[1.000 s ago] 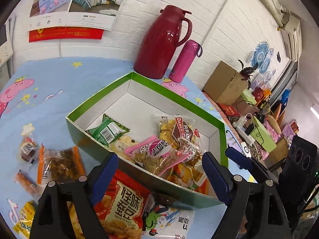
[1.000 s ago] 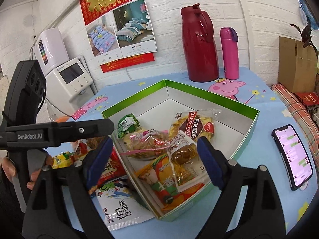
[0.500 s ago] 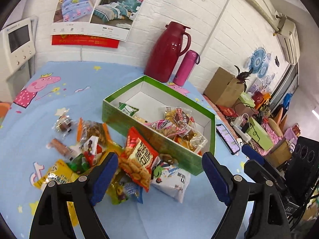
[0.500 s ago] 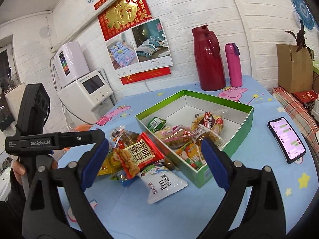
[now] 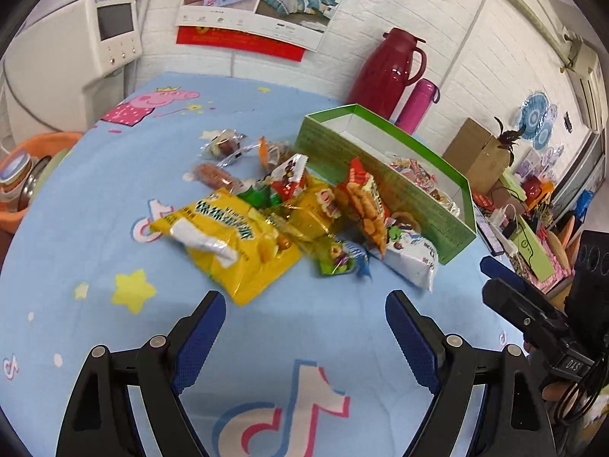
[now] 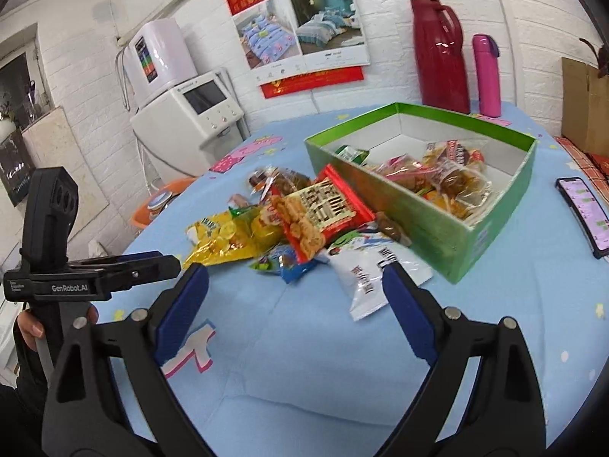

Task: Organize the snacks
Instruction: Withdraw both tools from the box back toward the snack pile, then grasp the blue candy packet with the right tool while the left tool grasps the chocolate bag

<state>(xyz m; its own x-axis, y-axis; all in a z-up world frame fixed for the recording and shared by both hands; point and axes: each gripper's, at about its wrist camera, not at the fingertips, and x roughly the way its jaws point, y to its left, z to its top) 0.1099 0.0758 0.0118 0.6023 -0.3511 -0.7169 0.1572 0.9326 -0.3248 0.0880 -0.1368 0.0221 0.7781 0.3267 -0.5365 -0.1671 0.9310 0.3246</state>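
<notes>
- The left gripper [image 5: 306, 329], black with blue padded fingers, hangs over the light blue cartoon-printed tablecloth [image 5: 114, 198], jaws spread wide and holding nothing.
- The right gripper [image 6: 295, 306], of the same make, is likewise wide apart and empty above the cloth.
- A heap of loose snack packets lies beside the open green cardboard box [image 6: 430, 224]: a large yellow crinkled bag [image 5: 232, 236], a red packet of fried snacks [image 6: 323, 209] leaning against the box wall, and a white pouch [image 6: 367, 274] nearest the right gripper.
- More wrapped snacks [image 6: 445, 179] lie inside the box.
- A dark red thermos jug [image 6: 441, 49] and a slim pink flask [image 6: 487, 72] stand behind the box.
- A black smartphone [image 6: 584, 209] lies right of it.
</notes>
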